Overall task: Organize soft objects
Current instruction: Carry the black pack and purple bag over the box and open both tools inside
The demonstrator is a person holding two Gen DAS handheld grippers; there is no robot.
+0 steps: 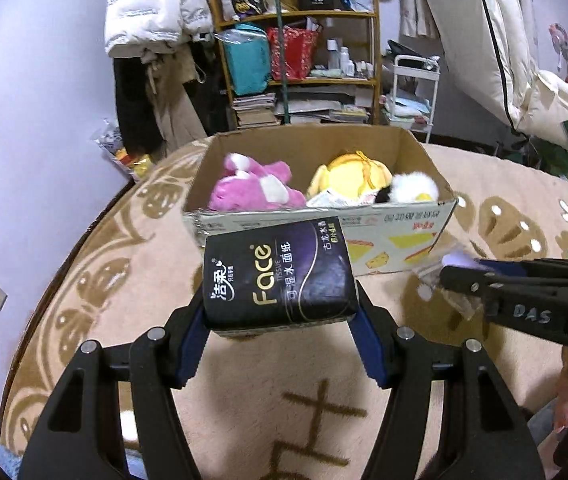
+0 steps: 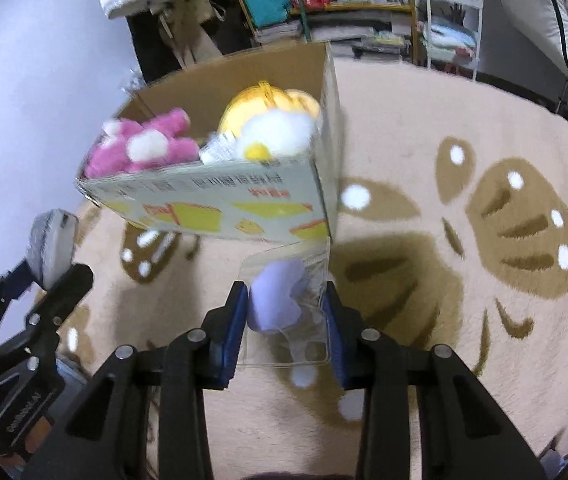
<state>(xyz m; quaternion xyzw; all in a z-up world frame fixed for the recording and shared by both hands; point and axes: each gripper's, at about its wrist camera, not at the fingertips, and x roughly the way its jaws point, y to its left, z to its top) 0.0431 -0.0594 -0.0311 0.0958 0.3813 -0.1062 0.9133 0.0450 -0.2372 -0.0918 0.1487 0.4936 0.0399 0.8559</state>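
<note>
L gripper point(image 1: 282, 320) clamping tissue pack point(image 1: 280, 276) by sides; soft, light, squashing easily. R gripper point(image 2: 284, 316) pinching slippery clear-bagged purple plush point(image 2: 278, 300) nr cardboard box point(image 2: 220, 208).

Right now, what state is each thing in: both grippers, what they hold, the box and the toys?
left gripper: shut on tissue pack
tissue pack: held above the rug, outside the box
right gripper: shut on clear bag
clear bag: held, purple soft item inside
cardboard box: open on top, on the rug
pink plush: lying inside the box
yellow plush: lying inside the box
</note>
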